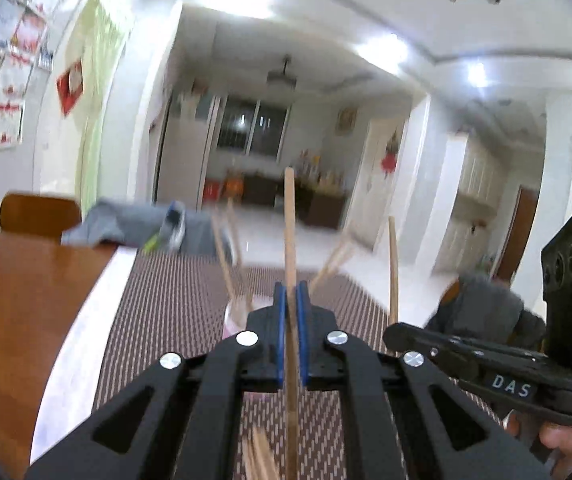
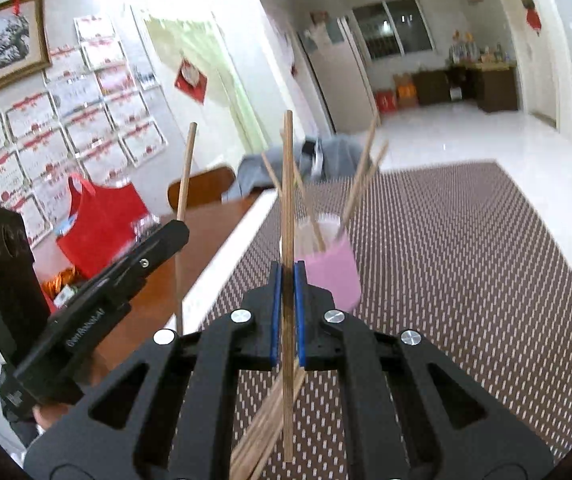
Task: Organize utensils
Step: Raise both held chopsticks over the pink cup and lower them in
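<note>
A: Above the woven placemat on the desk, the left claw and the right claw are each clamped tight on a single wooden chopstick. The left one's chopstick stands nearly upright between its blue pads; the right one's chopstick does the same.

B: And the rest of the utensils?

A: A pink cup sits on the placemat just beyond both claws, with several chopsticks leaning out of it at different angles. More loose chopsticks lie on the placemat, nearer than the cup and under the right claw.

B: What could go wrong from here?

A: Likely a miss at the cup. Each stick is pinched partway along its length, so the long free end could swing or pivot in the pads and strike the rim or the splayed sticks already inside. That might tip the light cup over. The two claws are also close beside each other, in front of the cup, so their sticks could cross or knock together.

B: Anything else?

A: The thin round sticks may slip down through the pads.
</note>
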### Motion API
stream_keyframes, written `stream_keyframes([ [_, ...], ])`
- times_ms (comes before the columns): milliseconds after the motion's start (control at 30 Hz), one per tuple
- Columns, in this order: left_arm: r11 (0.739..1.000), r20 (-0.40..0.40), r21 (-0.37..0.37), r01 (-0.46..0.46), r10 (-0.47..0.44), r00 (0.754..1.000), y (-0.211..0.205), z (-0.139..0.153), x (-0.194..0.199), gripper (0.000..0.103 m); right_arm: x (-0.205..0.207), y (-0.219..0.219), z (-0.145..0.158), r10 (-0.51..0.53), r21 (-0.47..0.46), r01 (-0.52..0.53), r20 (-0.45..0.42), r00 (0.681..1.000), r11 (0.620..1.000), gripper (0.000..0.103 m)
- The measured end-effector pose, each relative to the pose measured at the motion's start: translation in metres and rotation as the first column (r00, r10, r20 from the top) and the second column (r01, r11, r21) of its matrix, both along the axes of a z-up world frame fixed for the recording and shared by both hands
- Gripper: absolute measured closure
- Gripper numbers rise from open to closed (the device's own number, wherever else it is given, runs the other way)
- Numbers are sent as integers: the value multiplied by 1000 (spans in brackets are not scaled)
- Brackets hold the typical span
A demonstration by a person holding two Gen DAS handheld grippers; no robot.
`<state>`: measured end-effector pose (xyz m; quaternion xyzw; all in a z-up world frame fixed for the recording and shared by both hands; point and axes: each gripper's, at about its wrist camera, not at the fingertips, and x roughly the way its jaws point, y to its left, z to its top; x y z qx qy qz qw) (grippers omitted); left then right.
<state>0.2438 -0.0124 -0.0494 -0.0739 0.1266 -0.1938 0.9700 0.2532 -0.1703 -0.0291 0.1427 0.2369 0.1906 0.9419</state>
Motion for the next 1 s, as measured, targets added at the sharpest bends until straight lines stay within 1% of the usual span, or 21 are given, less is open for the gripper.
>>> stream_keyframes([
  [67, 1000, 72, -29, -12, 14, 997, -3, 6, 8, 97, 3, -6, 7, -12, 13, 11, 42, 999, 1000, 97],
  [167, 997, 153, -63, -34, 43, 987, -7, 14, 21, 97, 13, -4, 23, -44, 14, 43, 126, 991, 999, 97],
  [267, 994, 216, -87, -66, 83, 973, -12, 20, 38, 97, 25, -2, 35, -82, 21, 79, 211, 974, 997, 97],
  [367, 990, 236, -113, -80, 105, 966, -15, 22, 58, 97, 38, 2, 41, -104, 32, 99, 276, 956, 995, 97],
  [500, 981, 254, -152, -118, 155, 955, -15, 19, 82, 97, 57, 6, 40, -136, 40, 130, 334, 933, 991, 97],
  [567, 967, 256, -187, -173, 218, 942, -13, 15, 92, 97, 62, 5, 37, -154, 44, 148, 351, 924, 988, 97],
  [667, 952, 244, -224, -207, 260, 934, -8, 7, 105, 97, 70, 3, 33, -183, 75, 167, 367, 912, 983, 97],
  [733, 947, 236, -236, -220, 275, 932, -5, 3, 114, 97, 74, 3, 31, -194, 87, 174, 379, 905, 981, 97],
  [800, 943, 228, -240, -230, 285, 931, -3, -1, 121, 97, 79, 3, 30, -204, 92, 182, 389, 899, 979, 97],
  [867, 944, 219, -233, -235, 286, 933, -4, -5, 126, 97, 84, 4, 28, -203, 89, 182, 386, 900, 979, 97],
  [1000, 953, 200, -189, -238, 275, 941, -8, -19, 132, 97, 90, 7, 19, -192, 72, 178, 368, 910, 981, 97],
])
